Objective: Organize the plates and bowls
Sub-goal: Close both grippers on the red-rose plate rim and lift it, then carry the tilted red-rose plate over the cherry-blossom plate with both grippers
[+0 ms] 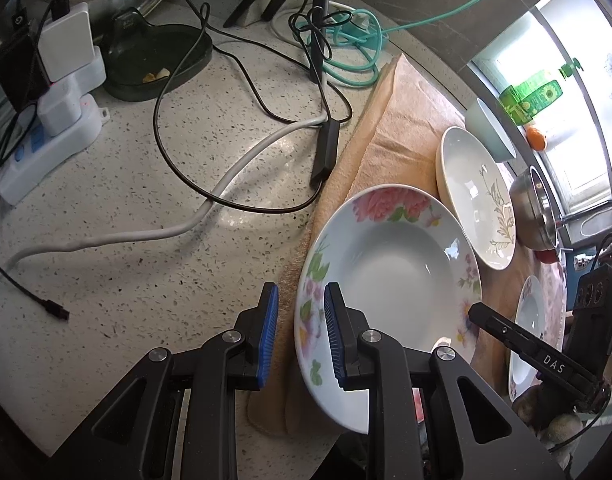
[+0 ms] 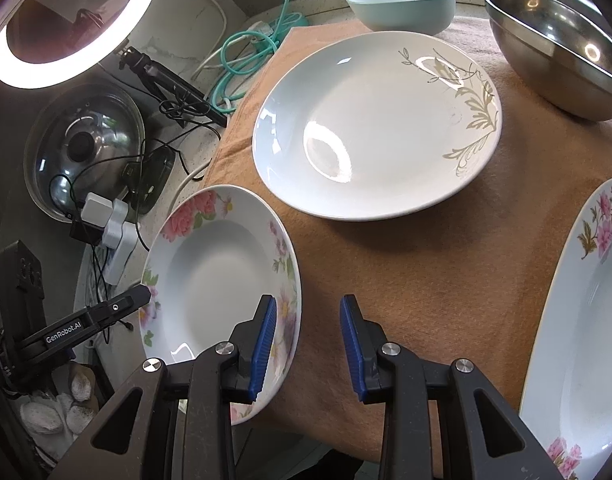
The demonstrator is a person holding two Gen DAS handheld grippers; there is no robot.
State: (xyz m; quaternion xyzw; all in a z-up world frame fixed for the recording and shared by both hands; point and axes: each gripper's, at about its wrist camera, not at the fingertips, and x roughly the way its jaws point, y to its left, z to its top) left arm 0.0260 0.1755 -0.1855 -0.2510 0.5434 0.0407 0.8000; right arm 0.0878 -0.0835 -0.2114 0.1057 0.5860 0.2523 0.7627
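Observation:
A pink-flowered deep plate (image 1: 390, 280) (image 2: 221, 280) rests on the left edge of an orange towel (image 2: 386, 260). My left gripper (image 1: 299, 334) is open, its jaws on either side of the plate's near-left rim. My right gripper (image 2: 308, 346) is open, its left finger over the same plate's right rim, right finger over the towel. A white plate with a gold leaf print (image 2: 378, 124) (image 1: 476, 196) lies behind. Another pink-flowered plate (image 2: 586, 340) (image 1: 528, 328) lies at the right. A pale green bowl (image 2: 402, 4) (image 1: 490, 132) and a steel bowl (image 2: 558, 44) (image 1: 534, 208) stand at the back.
Speckled counter (image 1: 145, 240) at the left carries a white power strip (image 1: 53, 136), black and white cables (image 1: 225, 184), a coiled teal cable (image 1: 346, 60), and a black dish (image 1: 153, 60). A glass pot lid (image 2: 85, 148) and ring light (image 2: 73, 20) stand at the left.

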